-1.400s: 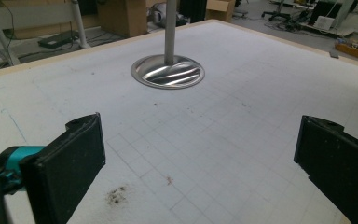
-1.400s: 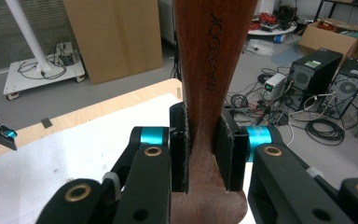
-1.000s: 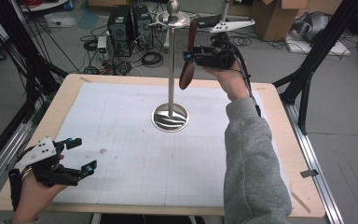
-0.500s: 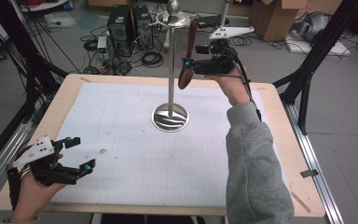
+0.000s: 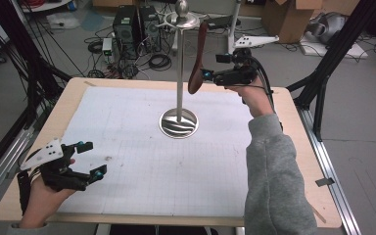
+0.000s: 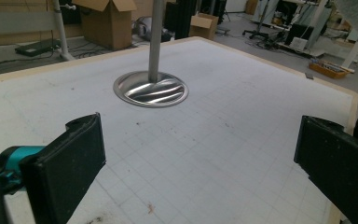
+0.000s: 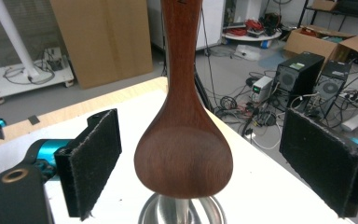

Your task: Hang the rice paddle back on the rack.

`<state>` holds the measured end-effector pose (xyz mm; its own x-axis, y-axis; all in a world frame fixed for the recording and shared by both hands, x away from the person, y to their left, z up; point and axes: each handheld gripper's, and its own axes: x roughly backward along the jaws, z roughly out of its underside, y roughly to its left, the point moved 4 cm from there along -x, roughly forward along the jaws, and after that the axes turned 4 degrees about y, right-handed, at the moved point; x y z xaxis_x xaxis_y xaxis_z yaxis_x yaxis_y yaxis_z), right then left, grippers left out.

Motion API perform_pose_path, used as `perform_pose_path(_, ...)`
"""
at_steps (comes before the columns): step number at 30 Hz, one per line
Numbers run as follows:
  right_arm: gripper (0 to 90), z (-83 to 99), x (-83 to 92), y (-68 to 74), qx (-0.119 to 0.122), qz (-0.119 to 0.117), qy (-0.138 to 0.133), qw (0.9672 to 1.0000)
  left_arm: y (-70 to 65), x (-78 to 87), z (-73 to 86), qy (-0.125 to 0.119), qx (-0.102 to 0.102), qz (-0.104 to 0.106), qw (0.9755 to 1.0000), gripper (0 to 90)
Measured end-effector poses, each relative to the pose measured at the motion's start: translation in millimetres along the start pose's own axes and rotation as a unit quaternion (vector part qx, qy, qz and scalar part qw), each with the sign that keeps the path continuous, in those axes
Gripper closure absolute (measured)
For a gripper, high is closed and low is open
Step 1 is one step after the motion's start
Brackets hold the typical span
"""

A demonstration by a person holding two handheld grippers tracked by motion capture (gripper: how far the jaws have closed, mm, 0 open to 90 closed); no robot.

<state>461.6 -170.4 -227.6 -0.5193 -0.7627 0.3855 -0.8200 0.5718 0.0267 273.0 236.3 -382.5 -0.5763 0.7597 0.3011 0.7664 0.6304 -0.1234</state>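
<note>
Spoon (image 5: pixel 198 58) hangs from the top disc of the stand (image 5: pixel 179 68), far centre of the table (image 5: pixel 127 103), bowl end down, just right of the pole. Right gripper (image 5: pixel 206 75) is at the bowl; its jaws have just been opening and in the right gripper view they stand wide, pads clear of the wood on both sides, so the spoon (image 7: pixel 183 140) is between them but not gripped.

To finish the release cleanly: back the right gripper straight out to the right, level, so neither pad clips the bowl and sets it swinging. Watch the hook point at the disc; I can't tell how securely the handle sits there.

Left gripper (image 5: pixel 89 159) rests at the near-left corner, jaws wide open with nothing in them, well clear of the stand base (image 6: pixel 150 88).

Nothing else on the mat (image 5: pixel 142 166). Clutter is all off-table: PC towers (image 5: pixel 127 22), cables, boxes on the far floor.
</note>
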Motion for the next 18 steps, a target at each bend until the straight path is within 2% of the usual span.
perform_pose_path(4,11.3,6.8,4.7,0.2,-0.01,-0.011,0.006,0.9999,1.8,-4.4,-0.3,0.004,0.001,0.001,1.0,2.3)
perform_pose_path(7,11.3,12.1,5.7,2.6,0.0,-0.006,0.024,0.9997,4.4,-6.3,-0.6,0.005,0.0,0.001,1.0,2.3)
perform_pose_path(12,11.3,16.5,10.8,7.1,0.005,-0.01,0.021,0.9997,8.6,-8.9,-1.5,0.006,0.002,-0.001,1.0,2.3)
perform_pose_path(18,11.3,27.1,13.3,7.4,-0.003,-0.012,0.024,0.9996,11.4,-9.3,-3.3,0.004,0.002,-0.002,1.0,2.3)
